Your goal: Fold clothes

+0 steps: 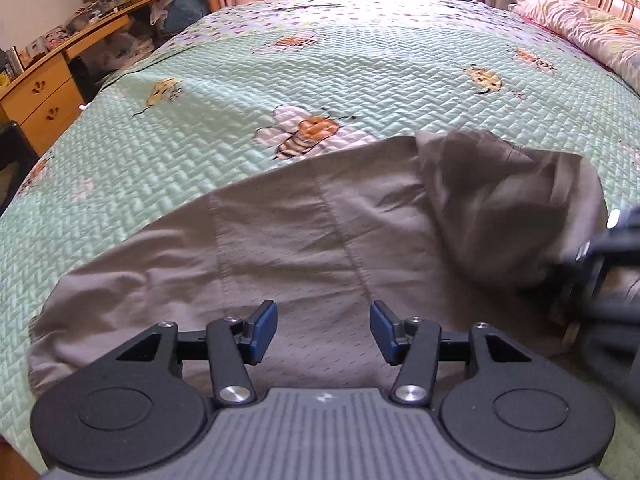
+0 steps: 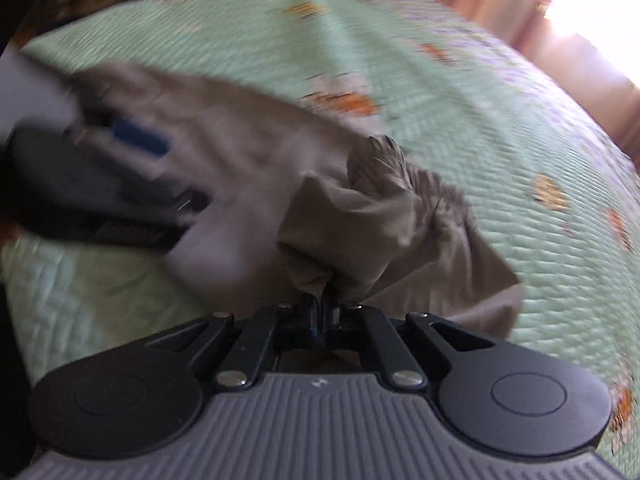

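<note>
Underneath everything lies the bed (image 1: 248,92), covered by a mint-green quilted spread printed with bees and flowers, and it fills most of both my wrist views. Across its near side sprawls the grey garment (image 1: 280,240), lying mostly flat with two stitched seams running away from me and soft wrinkles toward its left end. At its right end the cloth is lifted and bunched into a loose fold that rises off the spread. Beyond the bed on the left stands a wooden desk (image 1: 44,92) with drawers and cluttered shelves above it, and a patterned pillow (image 1: 592,36) rests at the far right corner. My left gripper (image 1: 323,332) hovers over the flat part of the garment; its blue-padded fingers (image 1: 265,330) stand about half apart with nothing between them, only the cloth below. My right gripper (image 2: 320,312) has its fingers pressed together on a gathered pinch of the same grey garment, which puckers up just ahead of the tips and drapes away to the right. That view is smeared by motion blur, and my left gripper shows in it as a dark shape with a blue pad at the left.
</note>
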